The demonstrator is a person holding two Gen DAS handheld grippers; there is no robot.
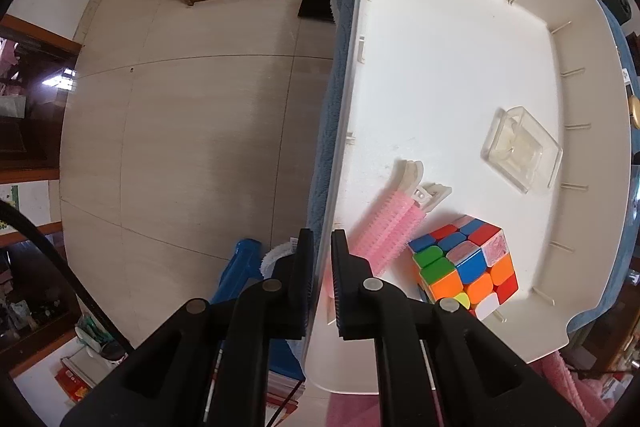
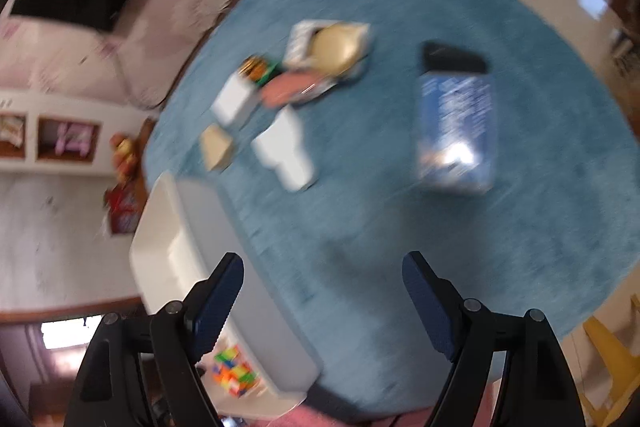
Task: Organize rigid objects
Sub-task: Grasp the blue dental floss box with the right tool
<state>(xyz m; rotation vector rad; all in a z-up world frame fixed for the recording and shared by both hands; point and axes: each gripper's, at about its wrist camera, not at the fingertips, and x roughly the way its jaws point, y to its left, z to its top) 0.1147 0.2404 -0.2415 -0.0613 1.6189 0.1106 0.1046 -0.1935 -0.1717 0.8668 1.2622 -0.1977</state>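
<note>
Tray [image 1: 592, 163] (three objects inside)

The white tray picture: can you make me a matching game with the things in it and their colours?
Things:
1. puzzle cube
2. hair roller
3. little box
4. tray

Colours:
a. see-through
b. white
c. many colours
d. pink

Pairs: 1-c, 2-d, 3-a, 4-b

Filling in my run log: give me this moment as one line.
left gripper: shut on tray rim | right gripper: open, empty | in tray: cube, pink brush, clear box
</note>
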